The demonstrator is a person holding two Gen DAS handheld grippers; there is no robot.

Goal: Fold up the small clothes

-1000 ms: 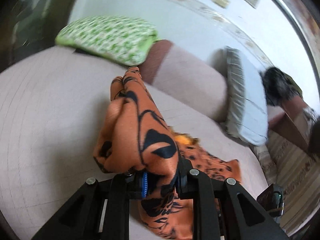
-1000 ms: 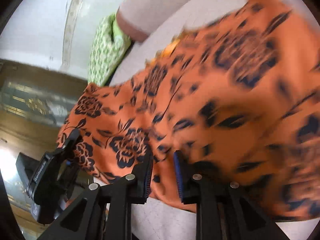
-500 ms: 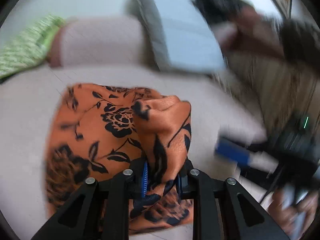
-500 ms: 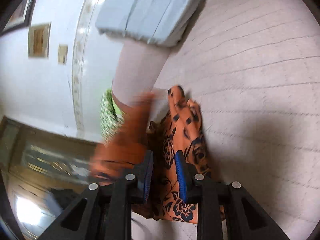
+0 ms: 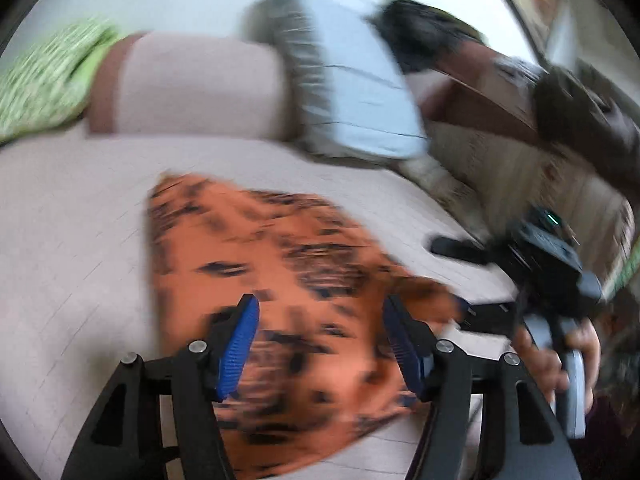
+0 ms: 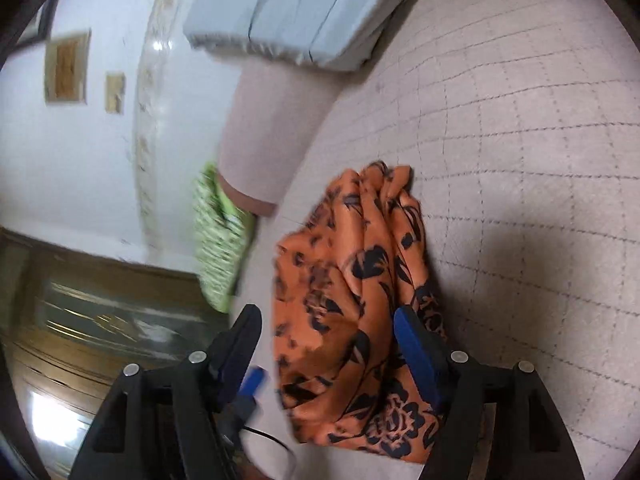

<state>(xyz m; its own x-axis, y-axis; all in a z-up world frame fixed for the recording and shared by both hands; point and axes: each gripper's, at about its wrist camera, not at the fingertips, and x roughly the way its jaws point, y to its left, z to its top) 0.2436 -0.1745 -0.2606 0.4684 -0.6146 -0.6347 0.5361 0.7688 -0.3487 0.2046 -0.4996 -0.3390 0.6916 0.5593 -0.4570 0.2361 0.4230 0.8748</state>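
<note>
An orange garment with black flower print [image 5: 280, 280] lies on the pink quilted bed [image 5: 72, 240]. In the left wrist view it is blurred and spread below my left gripper [image 5: 320, 344], which is open with nothing between its blue pads. In the right wrist view the garment [image 6: 352, 300] is bunched in folds between the fingers of my right gripper [image 6: 332, 352], which is open; the right pad touches or sits just over the cloth edge. The right gripper also shows in the left wrist view [image 5: 552, 264], held by a hand.
A pink bolster [image 5: 192, 88], a grey-blue pillow [image 5: 360, 92] and a green patterned cushion [image 5: 44, 80] lie along the wall at the bed's far side. A dark furry thing [image 5: 424, 36] sits beyond. A wooden cabinet [image 6: 92, 320] stands left of the bed.
Both grippers have opened and let go of the garment. It now lies on the bed, spread under the left gripper and bunched at the right one. Both cameras have swung.
</note>
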